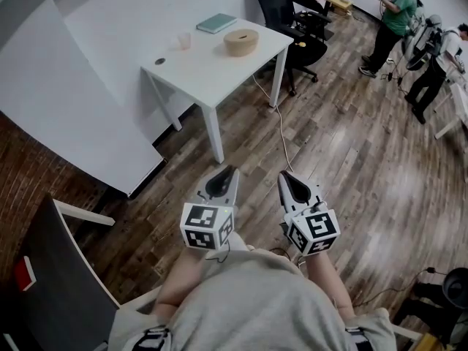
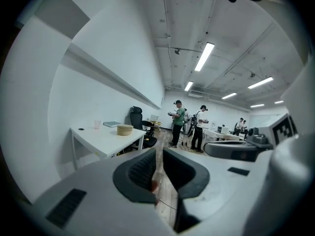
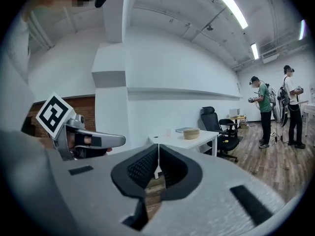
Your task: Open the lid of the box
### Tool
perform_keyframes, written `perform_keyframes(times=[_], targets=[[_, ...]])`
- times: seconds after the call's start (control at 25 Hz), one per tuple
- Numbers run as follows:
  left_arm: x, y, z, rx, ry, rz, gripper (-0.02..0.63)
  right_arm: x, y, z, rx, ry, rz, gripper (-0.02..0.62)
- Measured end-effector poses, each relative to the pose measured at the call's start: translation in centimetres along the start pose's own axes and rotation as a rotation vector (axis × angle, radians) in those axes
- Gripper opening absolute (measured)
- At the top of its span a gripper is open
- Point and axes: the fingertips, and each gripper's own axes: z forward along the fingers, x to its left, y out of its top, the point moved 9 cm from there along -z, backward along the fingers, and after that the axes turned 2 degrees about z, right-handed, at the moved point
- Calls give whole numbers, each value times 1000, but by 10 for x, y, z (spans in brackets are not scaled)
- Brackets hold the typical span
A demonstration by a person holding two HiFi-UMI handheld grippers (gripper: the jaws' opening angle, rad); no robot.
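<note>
Wooden round box [image 1: 241,42] sits lid-on upon the white table [image 1: 212,72], near a teal book [image 1: 216,23] and cup [image 1: 184,41]. My left gripper [image 1: 232,170] and right gripper [image 1: 284,175] hang well short of that table, jaws pressed together, empty; a cable [image 1: 281,126] trails between.

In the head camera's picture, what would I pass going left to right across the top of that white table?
On the white table: small dark disc → clear cup → teal book → round tan box.
</note>
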Motion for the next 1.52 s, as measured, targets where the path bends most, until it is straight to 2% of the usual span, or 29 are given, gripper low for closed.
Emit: perform_keyframes(times=[0.44, 0.88, 1.24, 1.52], targets=[[-10, -4, 5, 14, -5, -3, 138, -11, -5, -2, 23, 23, 13, 86], [-9, -7, 27, 20, -7, -4, 217, -33, -11, 10, 52, 30, 25, 184], [22, 4, 75, 17, -3, -24, 231, -64, -4, 59, 72, 27, 36, 264], [53, 15, 124, 20, -9, 15, 253, -92, 6, 113, 75, 8, 31, 291]])
